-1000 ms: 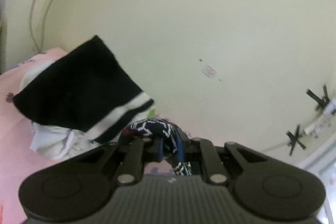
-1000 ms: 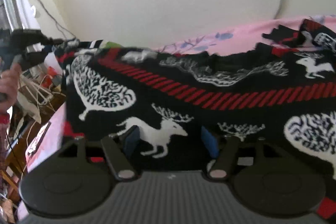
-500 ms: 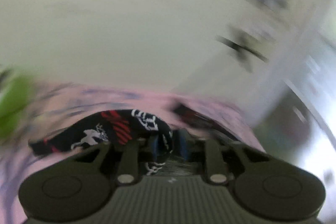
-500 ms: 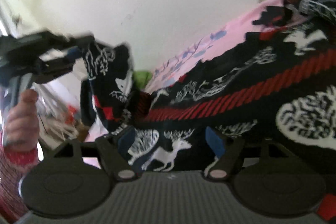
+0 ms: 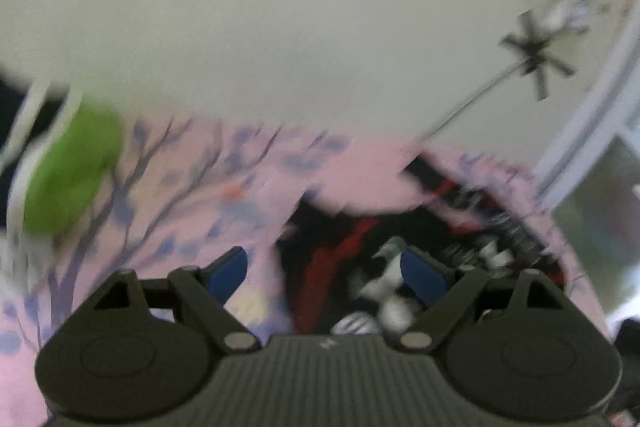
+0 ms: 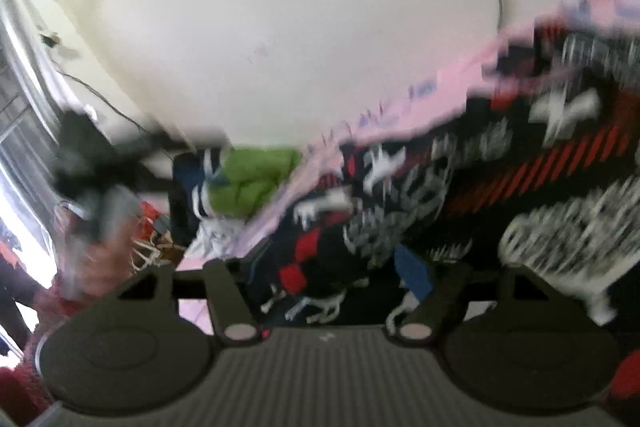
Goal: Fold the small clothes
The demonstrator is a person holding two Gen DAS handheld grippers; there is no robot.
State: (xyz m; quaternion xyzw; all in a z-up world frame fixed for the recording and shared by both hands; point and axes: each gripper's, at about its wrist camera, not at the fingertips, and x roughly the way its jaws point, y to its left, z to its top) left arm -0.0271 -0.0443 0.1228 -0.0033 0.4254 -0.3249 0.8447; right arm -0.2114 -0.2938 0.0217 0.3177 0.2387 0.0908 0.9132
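Left gripper (image 5: 324,269) hangs low over the pink sheet (image 5: 192,187), fingers spread wide, empty — right gripper (image 6: 332,273) likewise gapes over the patterned sweater (image 6: 500,187).

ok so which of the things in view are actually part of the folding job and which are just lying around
Part of the job:
- black patterned garment, spread on the pink sheet
- left gripper, open
- right gripper, open over the garment

Just lying about:
- green cloth
- white cloth below it
- wall cable
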